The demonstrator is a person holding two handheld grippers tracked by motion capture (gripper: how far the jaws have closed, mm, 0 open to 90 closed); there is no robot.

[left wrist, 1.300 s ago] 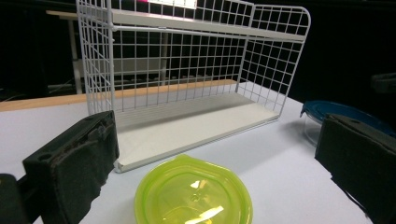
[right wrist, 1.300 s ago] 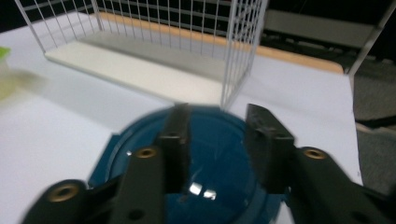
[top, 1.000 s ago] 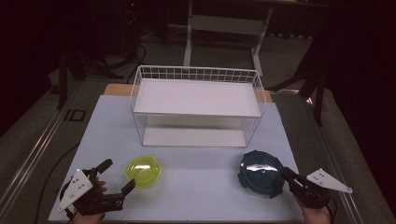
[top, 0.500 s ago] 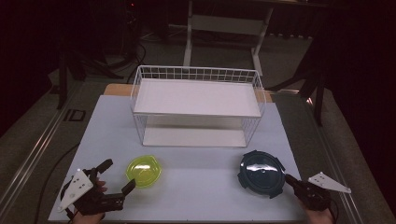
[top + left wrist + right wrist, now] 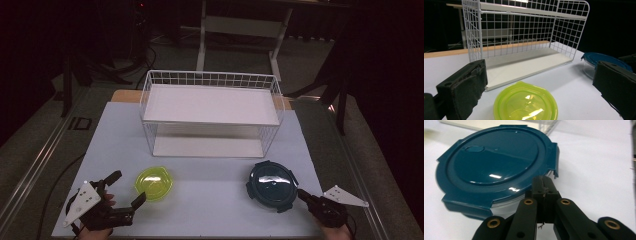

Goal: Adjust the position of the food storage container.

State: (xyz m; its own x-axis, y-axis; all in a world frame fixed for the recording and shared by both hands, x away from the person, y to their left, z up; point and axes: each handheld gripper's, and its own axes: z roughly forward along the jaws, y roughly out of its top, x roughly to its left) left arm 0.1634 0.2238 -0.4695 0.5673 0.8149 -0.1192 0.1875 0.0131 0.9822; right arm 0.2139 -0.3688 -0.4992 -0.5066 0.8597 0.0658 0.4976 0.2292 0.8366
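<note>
A white wire shelf (image 5: 210, 115) stands behind the yellow bowl (image 5: 154, 183) and blue-lidded container (image 5: 272, 185); left gripper (image 5: 126, 189) spread wide, right gripper (image 5: 302, 195) closed empty.

My high view looks forward and down from above the near edge of the white tabletop (image 5: 210, 200), far enough back to take in the whole table and the dark floor beyond. My left gripper view sits low, just above the table, facing across it toward the white two-tier wire rack (image 5: 524, 37); the translucent yellow-green round plastic lid (image 5: 525, 103) lies very near the lens, between the jaws. My right gripper view is closer still, tilted down onto the dark teal round lidded container (image 5: 494, 167), which spans most of the picture. All three views share that container; the high and left gripper views also share the rack and lid.
</note>
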